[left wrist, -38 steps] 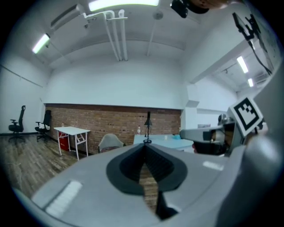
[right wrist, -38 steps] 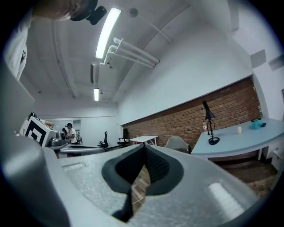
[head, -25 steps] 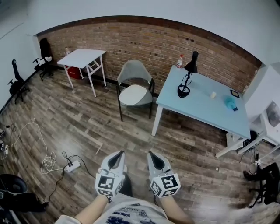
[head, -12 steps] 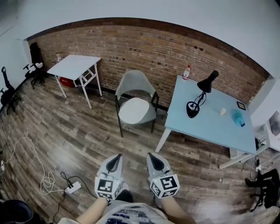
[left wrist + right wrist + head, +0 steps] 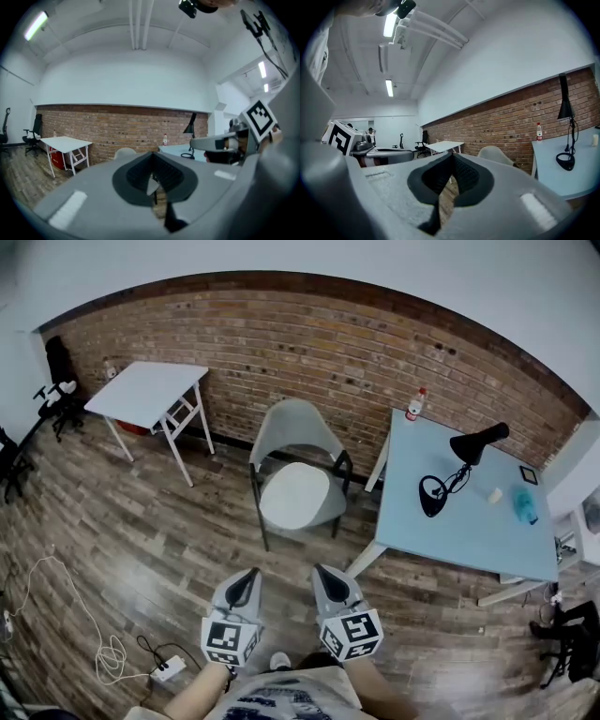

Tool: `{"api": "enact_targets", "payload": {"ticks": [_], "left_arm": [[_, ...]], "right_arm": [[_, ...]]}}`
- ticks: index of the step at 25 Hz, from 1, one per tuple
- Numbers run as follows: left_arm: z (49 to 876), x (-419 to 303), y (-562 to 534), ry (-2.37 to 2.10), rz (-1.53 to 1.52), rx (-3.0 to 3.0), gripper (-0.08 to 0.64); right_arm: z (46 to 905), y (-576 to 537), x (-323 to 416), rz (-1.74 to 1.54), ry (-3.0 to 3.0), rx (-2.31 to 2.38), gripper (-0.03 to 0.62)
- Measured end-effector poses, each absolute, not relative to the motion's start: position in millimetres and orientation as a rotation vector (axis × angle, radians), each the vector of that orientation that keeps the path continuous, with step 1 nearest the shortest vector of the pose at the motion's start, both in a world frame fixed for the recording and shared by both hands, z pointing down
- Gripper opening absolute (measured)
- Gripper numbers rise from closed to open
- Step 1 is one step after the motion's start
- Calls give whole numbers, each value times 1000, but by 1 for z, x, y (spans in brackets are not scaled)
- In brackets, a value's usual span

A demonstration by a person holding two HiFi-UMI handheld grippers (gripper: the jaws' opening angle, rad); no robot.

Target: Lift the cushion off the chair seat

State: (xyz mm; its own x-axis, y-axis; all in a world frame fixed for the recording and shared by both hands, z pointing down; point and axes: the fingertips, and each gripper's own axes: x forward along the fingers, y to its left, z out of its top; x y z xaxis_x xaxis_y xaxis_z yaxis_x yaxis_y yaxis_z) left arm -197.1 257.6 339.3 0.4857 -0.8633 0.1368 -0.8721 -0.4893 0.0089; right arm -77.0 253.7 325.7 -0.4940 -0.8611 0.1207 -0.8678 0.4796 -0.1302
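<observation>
A grey chair [image 5: 293,432] stands before the brick wall, and a round white cushion [image 5: 292,495] lies on its seat. In the head view my left gripper [image 5: 246,578] and right gripper [image 5: 328,574] are held side by side at the bottom middle, well short of the chair. Both are shut with nothing in them. The chair's back [image 5: 124,152] shows over the shut jaws in the left gripper view. In the right gripper view the chair [image 5: 497,154] stands right of the jaws; the cushion is hidden there.
A pale blue table [image 5: 466,521] with a black desk lamp [image 5: 457,468], a bottle [image 5: 414,405], a cup and a blue thing stands right of the chair. A white folding table [image 5: 145,392] is at the left. A power strip and cables [image 5: 141,662] lie on the wood floor.
The whole view has moved forward: chair, cushion and tables now sit nearer and larger. Both grippers keep their places side by side, still shut.
</observation>
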Motion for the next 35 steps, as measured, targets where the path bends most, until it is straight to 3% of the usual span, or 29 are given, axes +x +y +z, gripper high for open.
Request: {"api": "enact_targets", "payload": {"ticks": [12,26,35], "left_arm": [[364,-190,144,-1500,197,2659,-8],[379,-110,-103,-1468,297,2630,-9],[402,-94,-196,-1450,367,2592,-9]], "right_arm": [[349,145,-62,281,-2625,1636,-2],[369,-93,24,402,-2587,1694,-2],[392,-189,60,479,-2532,1697,-2]]}}
